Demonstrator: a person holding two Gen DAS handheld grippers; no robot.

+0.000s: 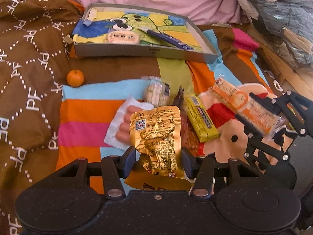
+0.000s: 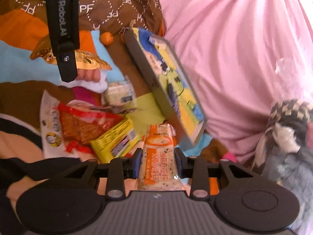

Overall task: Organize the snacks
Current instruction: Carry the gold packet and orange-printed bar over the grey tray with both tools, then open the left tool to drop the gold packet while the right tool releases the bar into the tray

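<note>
Gold foil pouch [image 1: 156, 131] sits between the left gripper's [image 1: 158, 161] fingers, spread apart around it. Right gripper [image 2: 158, 162] fingers are clamped on the orange-and-white cracker pack [image 2: 159, 162], raised above the bedspread [image 1: 82, 115] near the shallow box [image 1: 140, 52].

Tangerine [image 1: 75, 78] left of snacks; box [image 1: 144, 53] behind.

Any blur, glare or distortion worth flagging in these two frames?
Left wrist: mostly sharp, with glare on the gold pouch and fisheye bending of the box edges. Right wrist: motion blur smears the box and the red packet; the held bar stays readable.
</note>
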